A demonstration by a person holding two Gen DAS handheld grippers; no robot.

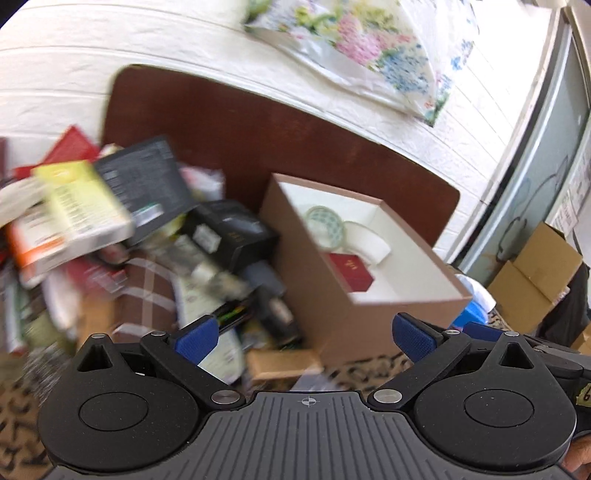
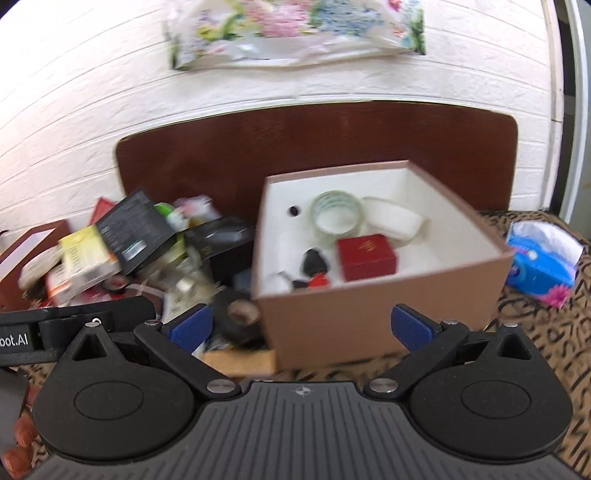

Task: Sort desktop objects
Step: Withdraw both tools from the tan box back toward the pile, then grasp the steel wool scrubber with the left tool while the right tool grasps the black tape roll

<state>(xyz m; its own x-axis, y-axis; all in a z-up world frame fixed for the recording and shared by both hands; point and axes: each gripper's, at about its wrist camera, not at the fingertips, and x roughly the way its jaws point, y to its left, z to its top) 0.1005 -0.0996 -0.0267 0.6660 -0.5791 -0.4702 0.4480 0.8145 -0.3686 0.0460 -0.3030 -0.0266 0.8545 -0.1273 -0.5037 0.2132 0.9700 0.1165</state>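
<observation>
Desktop objects lie in a blurred heap (image 2: 140, 251) on the left of a patterned cloth (image 2: 546, 332), against a dark brown board (image 2: 295, 147) that leans on a white brick wall (image 2: 92, 92), where a flowered plastic bag (image 2: 295, 33) hangs. Just right of the heap stands a large open brown box (image 2: 369, 325) with a white lining; it holds a roll of clear tape (image 2: 336, 216), a white curved piece (image 2: 397, 221), a small red box (image 2: 365, 256) and a few small dark things too blurred to name. In the heap, a dark grey printed carton (image 2: 135, 229) tilts over a yellow-green and white carton (image 2: 86, 258), with a black box (image 2: 221, 243) beside the brown box's left wall and a flat tan box (image 2: 240, 360) in front. A blue tissue pack (image 2: 541, 264) sits on the cloth, well apart to the right of the brown box. The left gripper (image 1: 303, 338) hovers above the heap's near edge with its blue pads (image 1: 195, 339) spread wide and nothing between them. The right gripper (image 2: 301, 328) faces the brown box's front wall, likewise released and holding nothing, with part of the left gripper's black body visible at its left.
</observation>
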